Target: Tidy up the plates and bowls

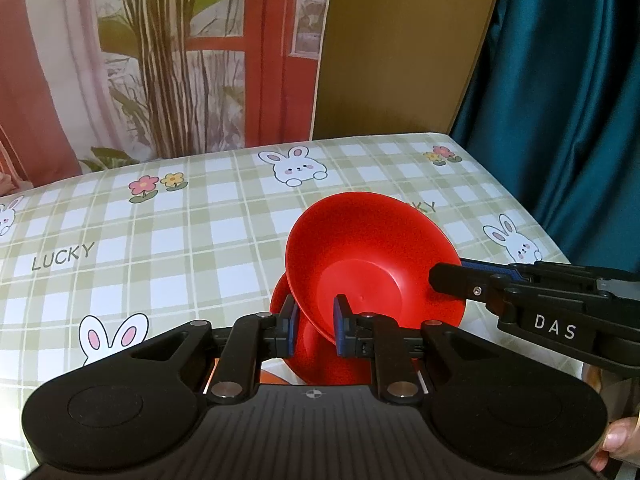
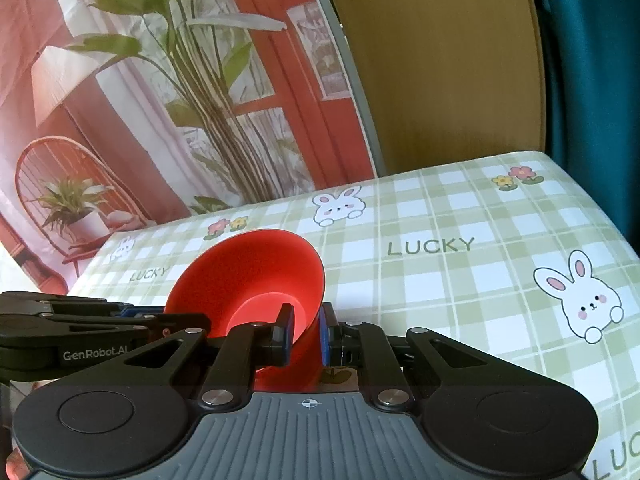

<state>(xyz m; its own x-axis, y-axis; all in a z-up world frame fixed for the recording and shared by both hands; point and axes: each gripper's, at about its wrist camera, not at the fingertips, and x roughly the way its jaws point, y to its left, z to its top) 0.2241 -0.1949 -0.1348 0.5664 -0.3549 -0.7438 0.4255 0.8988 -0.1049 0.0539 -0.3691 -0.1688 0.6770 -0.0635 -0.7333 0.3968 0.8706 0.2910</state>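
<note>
Red plastic bowl (image 1: 372, 256) is hanging tilted above the table, its open side facing up and away toward the far wall, and I am holding it by its rim from two sides. My left gripper (image 1: 314, 326) is pinching the near edge of the rim, one blue pad (image 1: 340, 330) sitting inside the bowl and the other outside, jaws nearly together with only the thin wall between them. My right gripper (image 2: 306, 334) is clamping the rim further round in the same way, its blue pad (image 2: 325, 334) pressing the outer wall while the black finger is lying inside; in the left wrist view it is reaching in from the right edge. Under the raised bowl, a second red dish (image 1: 316, 364) is lying on the table, mostly hidden by the bowl and my gripper, so I cannot tell whether the two are touching. All of this is sitting over a green-and-white checked tablecloth (image 1: 168, 240) printed with rabbits, flowers and the word LUCKY. Beyond the table's far edge, a backdrop printed with a plant and a red window frame (image 2: 192, 92) is hanging, with a tan panel (image 1: 400, 48) beside it and a teal curtain (image 1: 560, 100) at the right.
</note>
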